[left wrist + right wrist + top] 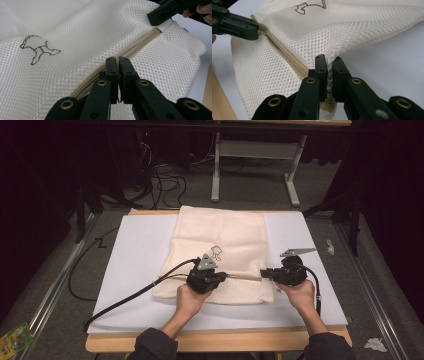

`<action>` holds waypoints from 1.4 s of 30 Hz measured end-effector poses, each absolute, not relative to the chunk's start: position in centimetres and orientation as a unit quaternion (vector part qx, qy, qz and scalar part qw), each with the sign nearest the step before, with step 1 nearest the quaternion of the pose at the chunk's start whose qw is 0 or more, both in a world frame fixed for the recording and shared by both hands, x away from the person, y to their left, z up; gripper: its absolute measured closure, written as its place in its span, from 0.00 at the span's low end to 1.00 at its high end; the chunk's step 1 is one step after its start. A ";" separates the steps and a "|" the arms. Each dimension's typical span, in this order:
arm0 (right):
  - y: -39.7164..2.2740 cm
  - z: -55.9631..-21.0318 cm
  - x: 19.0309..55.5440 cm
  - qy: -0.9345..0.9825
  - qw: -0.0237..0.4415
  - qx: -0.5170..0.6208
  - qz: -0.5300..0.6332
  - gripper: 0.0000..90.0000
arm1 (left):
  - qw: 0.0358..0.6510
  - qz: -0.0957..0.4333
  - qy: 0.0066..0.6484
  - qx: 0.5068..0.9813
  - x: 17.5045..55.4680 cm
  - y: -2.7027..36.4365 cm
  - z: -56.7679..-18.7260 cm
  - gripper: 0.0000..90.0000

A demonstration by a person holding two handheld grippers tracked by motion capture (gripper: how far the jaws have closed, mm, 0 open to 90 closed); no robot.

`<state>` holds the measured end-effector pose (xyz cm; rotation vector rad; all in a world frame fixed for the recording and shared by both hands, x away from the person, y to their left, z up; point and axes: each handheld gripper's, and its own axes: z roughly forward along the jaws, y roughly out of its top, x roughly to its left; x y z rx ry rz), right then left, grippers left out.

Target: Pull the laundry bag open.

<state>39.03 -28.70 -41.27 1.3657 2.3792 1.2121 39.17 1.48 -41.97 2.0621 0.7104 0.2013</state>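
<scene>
Here each gripper, left (118, 59) and right (330, 58), pinches the cream honeycomb mesh bag (220, 237) along its zipper (140, 42).

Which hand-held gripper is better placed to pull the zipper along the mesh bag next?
Probably the left hand-held gripper: it is shut at the zipper pull. The right hand-held gripper is clamped on the mesh bag end, anchoring it.

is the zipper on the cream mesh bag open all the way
No, the beige zipper on the cream mesh laundry bag lies closed along the stretch between the two grippers.
</scene>
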 end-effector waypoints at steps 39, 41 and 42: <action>-29.0 -41.7 39.6 0.788 0.066 0.463 0.399 0.96 | 0.461 0.085 0.301 0.831 39.3 2.8 -41.3 0.97; -29.1 -41.8 39.6 0.787 0.065 0.466 0.399 0.96 | 0.463 0.083 0.303 0.829 39.4 3.0 -41.3 0.97; -29.1 -41.8 39.6 0.787 0.065 0.466 0.399 0.96 | 0.462 0.085 0.304 0.829 39.4 3.0 -41.2 0.97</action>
